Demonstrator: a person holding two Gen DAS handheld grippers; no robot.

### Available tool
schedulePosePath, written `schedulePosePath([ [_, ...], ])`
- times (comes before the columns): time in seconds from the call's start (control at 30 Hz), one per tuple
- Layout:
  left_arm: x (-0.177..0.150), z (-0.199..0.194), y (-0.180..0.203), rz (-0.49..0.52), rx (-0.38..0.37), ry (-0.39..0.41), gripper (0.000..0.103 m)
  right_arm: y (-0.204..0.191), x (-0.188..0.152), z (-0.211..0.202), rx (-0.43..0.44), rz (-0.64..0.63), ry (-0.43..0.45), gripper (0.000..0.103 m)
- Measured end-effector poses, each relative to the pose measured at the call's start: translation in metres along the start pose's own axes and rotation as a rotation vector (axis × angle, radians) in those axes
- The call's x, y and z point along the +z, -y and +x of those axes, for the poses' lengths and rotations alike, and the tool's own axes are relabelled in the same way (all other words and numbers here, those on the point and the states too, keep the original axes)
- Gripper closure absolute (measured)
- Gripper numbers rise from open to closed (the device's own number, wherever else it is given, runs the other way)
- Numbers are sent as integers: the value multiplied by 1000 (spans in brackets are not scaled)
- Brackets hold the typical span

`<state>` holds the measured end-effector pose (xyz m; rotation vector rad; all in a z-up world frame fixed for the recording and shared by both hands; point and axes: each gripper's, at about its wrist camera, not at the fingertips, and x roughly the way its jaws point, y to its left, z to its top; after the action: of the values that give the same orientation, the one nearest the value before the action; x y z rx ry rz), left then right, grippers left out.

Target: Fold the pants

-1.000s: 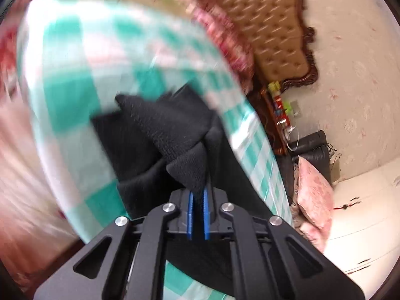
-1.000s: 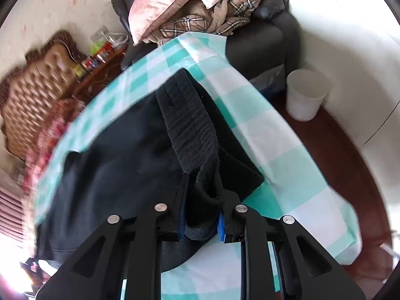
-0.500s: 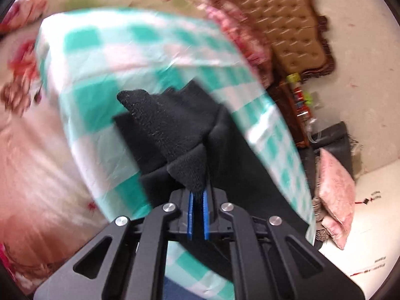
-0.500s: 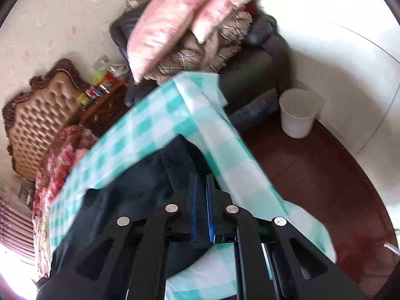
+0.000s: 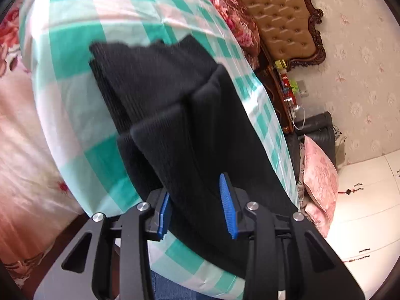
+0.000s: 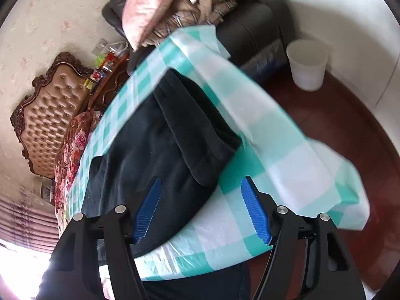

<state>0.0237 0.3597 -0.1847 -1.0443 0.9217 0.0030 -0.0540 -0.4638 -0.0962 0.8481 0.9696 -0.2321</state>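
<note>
Two black grippers with blue ribbed pads hover over the black knit pants (image 5: 175,115), which lie folded on a green-and-white checked tablecloth (image 5: 75,80); the left gripper (image 5: 197,207), at the lower centre of its frame, has just been opening, a thick fold of the pants between its parted pads, apparently loose; the right gripper (image 6: 202,210), lower centre of its own view, has also just been opening, its jaws spread wide above the pants' edge (image 6: 175,150) and the cloth, gripping nothing
</note>
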Motion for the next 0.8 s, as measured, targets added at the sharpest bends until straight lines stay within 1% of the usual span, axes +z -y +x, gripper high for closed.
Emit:
schedulePosePath([
  [0.07, -2, 4, 2, 11, -11, -13, 69, -2, -1, 9, 5, -3, -17, 45],
  [0.13, -3, 6, 4, 25, -11, -13, 76, -3, 2, 19, 5, 7, -24, 48],
  [0.17, -3, 7, 5, 26, -10, -13, 78, -3, 2, 23, 3, 15, -28, 60],
  [0.2, -2, 7, 4, 26, -8, -13, 86, -4, 4, 28, 10, 20, -32, 67],
  [0.23, -1, 8, 5, 30, -4, -13, 90, -8, 5, 29, -5, 9, -26, 71],
  [0.27, 0, 8, 6, 38, -2, -11, 91, -10, 5, 29, -16, -4, -15, 76],
  [0.37, 5, 7, 17, 70, -5, 3, 93, -22, 9, 22, -23, -46, 19, 84],
  [0.47, 11, -1, 34, 92, -27, 19, 93, -41, 16, 6, 3, -107, 68, 87],
  [0.57, 13, -23, 57, 121, -53, 33, 93, -59, 22, -14, 43, -144, 117, 88],
  [0.63, 7, -45, 70, 148, -14, 38, 94, -59, 23, -19, 39, -142, 129, 89],
  [0.73, -1, -55, 65, 151, 29, 38, 93, -40, 23, -3, -13, -116, 101, 89],
  [0.77, -5, -47, 56, 148, 51, 14, 93, -28, 23, 11, -38, -91, 70, 89],
  [0.8, -7, -38, 45, 121, 57, -13, 94, -21, 23, 19, -52, -73, 51, 89],
])
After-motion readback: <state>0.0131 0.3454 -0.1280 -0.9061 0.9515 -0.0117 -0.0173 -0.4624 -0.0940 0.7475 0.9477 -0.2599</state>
